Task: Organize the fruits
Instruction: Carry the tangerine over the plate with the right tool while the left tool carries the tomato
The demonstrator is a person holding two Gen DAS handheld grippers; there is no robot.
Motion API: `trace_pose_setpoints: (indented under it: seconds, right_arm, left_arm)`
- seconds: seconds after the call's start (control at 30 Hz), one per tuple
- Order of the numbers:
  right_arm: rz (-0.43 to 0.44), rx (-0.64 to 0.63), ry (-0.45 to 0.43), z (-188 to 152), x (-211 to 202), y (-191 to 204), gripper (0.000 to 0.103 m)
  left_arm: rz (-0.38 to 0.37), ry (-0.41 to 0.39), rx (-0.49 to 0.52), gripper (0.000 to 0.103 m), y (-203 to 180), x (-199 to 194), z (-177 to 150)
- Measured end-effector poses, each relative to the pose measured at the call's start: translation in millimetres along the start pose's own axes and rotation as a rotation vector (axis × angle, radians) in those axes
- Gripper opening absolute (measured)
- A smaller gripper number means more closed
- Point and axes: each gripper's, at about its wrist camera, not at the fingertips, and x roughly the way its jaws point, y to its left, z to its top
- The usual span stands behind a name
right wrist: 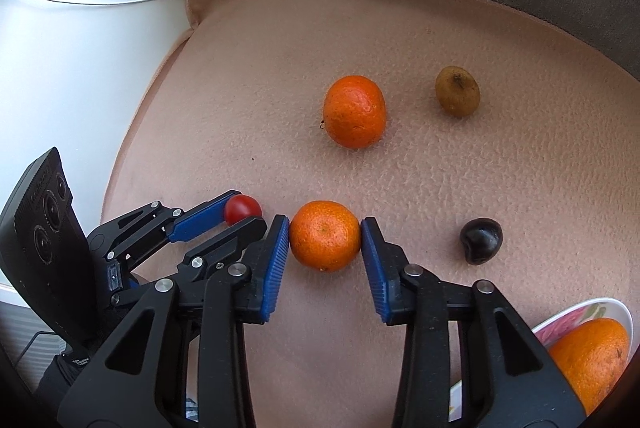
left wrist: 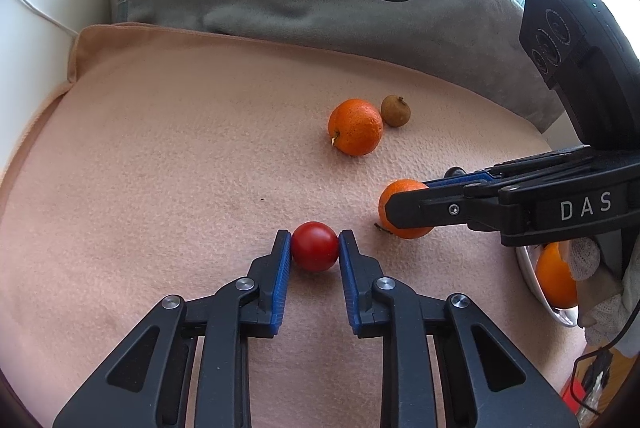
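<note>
Bowl (right wrist: 592,308) and its orange (right wrist: 588,360) cut off at the frame edge, partly behind the right hand-held gripper (right wrist: 325,234).

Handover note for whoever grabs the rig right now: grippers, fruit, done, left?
Left gripper: pads against the red tomato, which sits on the pink blanket.
Right gripper: pads around the near mandarin, also on the blanket.
Loose: far mandarin, brown fruit, dark fruit.
Done: one orange in the bowl at the right.
Left: probably bowl both gripped fruits, then the three loose ones.
</note>
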Motion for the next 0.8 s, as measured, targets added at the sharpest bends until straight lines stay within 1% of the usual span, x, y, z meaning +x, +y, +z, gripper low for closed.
trace_pose_setpoints:
  seconds: [0.17,0.27,0.4,0.67,0.8]
  right_arm:
    - [-0.019,-0.02,-0.048,-12,-19,1,0.038]
    - [0.003,-0.006,-0.072,-17,-30,-3,0.038]
    - [-0.009,-0.02,-0.116,-26,-47,-2,0.038]
    - [0.005,-0.015,-0.205,-52,-93,-7,0.038]
    - [-0.007,-0.015,-0.261,-68,-119,-13,0.038]
  left_arm:
    - [-0.005,-0.014,0.007,0.022,-3,-8,-2]
    - [-0.008,-0.02,0.005,0.022,-5,-12,-1]
    - [-0.017,-0.033,0.011,0.022,-9,-18,0]
    - [-0.049,-0.061,0.041,0.022,-31,-29,6]
    - [-0.069,-0.07,0.062,0.022,-46,-33,8]
